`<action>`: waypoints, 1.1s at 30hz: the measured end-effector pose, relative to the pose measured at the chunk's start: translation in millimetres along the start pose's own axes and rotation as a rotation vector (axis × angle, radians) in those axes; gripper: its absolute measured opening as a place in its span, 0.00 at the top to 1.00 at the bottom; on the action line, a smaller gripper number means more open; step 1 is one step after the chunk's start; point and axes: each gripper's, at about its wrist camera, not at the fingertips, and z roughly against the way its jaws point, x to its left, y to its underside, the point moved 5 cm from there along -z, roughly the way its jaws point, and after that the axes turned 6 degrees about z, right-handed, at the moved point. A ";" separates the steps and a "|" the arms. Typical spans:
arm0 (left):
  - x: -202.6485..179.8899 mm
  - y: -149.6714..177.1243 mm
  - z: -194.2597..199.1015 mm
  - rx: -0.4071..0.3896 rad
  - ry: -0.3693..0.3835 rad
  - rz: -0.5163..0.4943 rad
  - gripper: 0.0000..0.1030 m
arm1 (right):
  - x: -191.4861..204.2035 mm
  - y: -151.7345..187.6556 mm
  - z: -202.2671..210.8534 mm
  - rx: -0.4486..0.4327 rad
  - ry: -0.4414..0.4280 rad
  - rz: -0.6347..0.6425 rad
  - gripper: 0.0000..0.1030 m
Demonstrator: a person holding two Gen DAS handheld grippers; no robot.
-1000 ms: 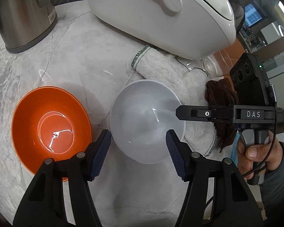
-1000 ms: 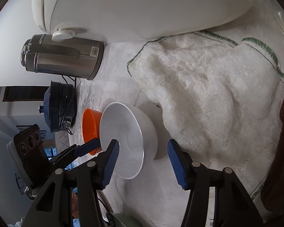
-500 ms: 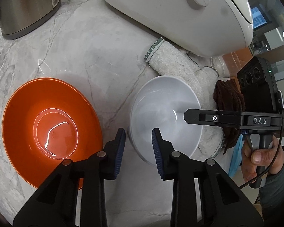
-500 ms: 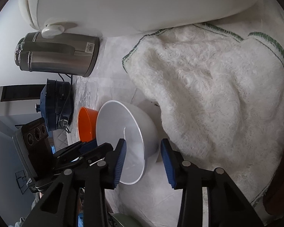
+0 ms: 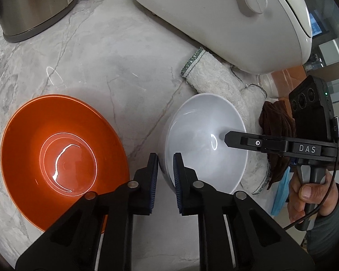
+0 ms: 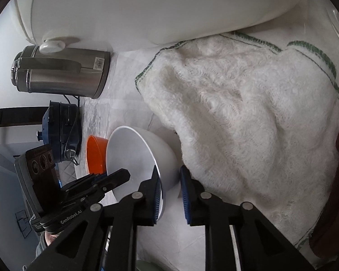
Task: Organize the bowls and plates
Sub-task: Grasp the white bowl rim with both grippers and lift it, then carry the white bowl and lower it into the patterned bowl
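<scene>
Left wrist view shows your left hand-held gripper [image 5: 165,176] with its jaws just closed, pinching the near rim of the white bowl [image 5: 205,140] on the marble bench [image 5: 106,52], beside the orange bowl [image 5: 63,160]. Your right hand-held gripper [image 6: 170,190] has likewise just been closing and clamps that bowl's opposite rim, against the white towel [image 6: 248,122].

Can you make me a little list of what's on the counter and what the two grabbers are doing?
white bowl: on the marble counter, beside the white towel
orange bowl: left of the white bowl, nothing inside
left gripper: jaws have just been closing, clamped on the white bowl's near rim
right gripper: jaws have just been closing, clamped on the bowl's opposite rim
behind: steel kettle, big white cooker
</scene>
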 end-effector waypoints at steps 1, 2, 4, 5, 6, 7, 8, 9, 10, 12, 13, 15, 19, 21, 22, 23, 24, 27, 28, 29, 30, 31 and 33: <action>0.2 0.0 0.3 0.000 -0.002 0.001 0.88 | -0.4 -0.3 -0.3 -0.001 -0.002 -0.001 0.81; 0.1 0.1 0.9 0.000 -0.006 0.001 0.88 | -0.4 0.0 -0.2 -0.003 -0.001 0.002 0.82; -1.2 0.2 2.0 -0.002 -0.006 0.000 0.88 | -0.4 -0.2 -0.1 -0.004 0.001 0.000 0.82; -1.1 0.4 3.1 -0.002 -0.004 0.002 0.88 | -0.6 0.2 0.1 -0.006 0.001 -0.004 0.82; -1.3 0.7 4.5 -0.002 -0.002 0.005 0.88 | -0.7 0.4 0.4 -0.007 0.000 -0.005 0.82; -1.7 1.1 6.0 -0.003 0.000 0.008 0.88 | -0.3 1.0 1.2 -0.008 -0.003 -0.007 0.82; -1.5 1.5 7.8 -0.002 0.002 0.010 0.88 | 0.1 1.5 1.8 -0.009 -0.005 -0.008 0.82; -2.0 2.0 9.8 -0.002 0.003 0.011 0.88 | 1.0 2.2 2.7 -0.009 -0.006 -0.007 0.82; -3.1 2.5 12.1 -0.003 0.004 0.010 0.88 | 2.0 3.2 4.3 -0.009 -0.006 -0.006 0.82; -6.0 4.8 17.8 -0.004 0.000 0.004 0.88 | 4.3 4.9 8.3 -0.013 -0.008 -0.002 0.82; -7.5 6.3 21.2 -0.005 -0.002 0.001 0.88 | 6.1 6.0 10.4 -0.013 -0.009 -0.001 0.82; -11.1 9.8 29.7 -0.014 -0.002 -0.004 0.88 | 12.7 8.6 13.9 -0.017 -0.008 0.008 0.82; -16.9 21.4 50.4 -0.032 0.000 -0.005 0.88 | 27.2 17.8 23.2 -0.022 -0.019 0.027 0.82; -19.9 29.8 62.0 -0.041 0.002 -0.009 0.88 | 35.5 23.7 27.8 -0.024 -0.023 0.041 0.82; -21.3 34.4 68.0 -0.045 0.002 -0.011 0.88 | 39.7 27.0 30.7 -0.026 -0.025 0.049 0.82; -23.2 39.7 74.2 -0.052 0.004 -0.013 0.88 | 43.6 30.7 33.4 -0.026 -0.028 0.055 0.82; -24.6 44.9 80.7 -0.058 0.005 -0.016 0.88 | 47.9 34.8 35.8 -0.027 -0.031 0.061 0.82; -27.6 67.1 99.4 -0.074 0.009 -0.018 0.87 | 61.6 49.5 44.4 -0.026 -0.037 0.085 0.82; -27.3 74.4 104.9 -0.078 0.011 -0.016 0.88 | 66.1 54.9 46.7 -0.025 -0.039 0.094 0.82; -27.4 81.8 109.8 -0.082 0.011 -0.015 0.88 | 70.2 60.8 48.9 -0.023 -0.041 0.102 0.82; -27.4 89.7 114.8 -0.086 0.014 -0.013 0.88 | 74.4 67.5 50.9 -0.020 -0.043 0.110 0.82; -27.0 97.8 119.9 -0.089 0.016 -0.009 0.88 | 78.2 73.9 53.0 -0.016 -0.044 0.117 0.82; -26.4 115.5 128.9 -0.097 0.021 -0.002 0.88 | 85.5 88.1 56.0 -0.008 -0.052 0.126 0.81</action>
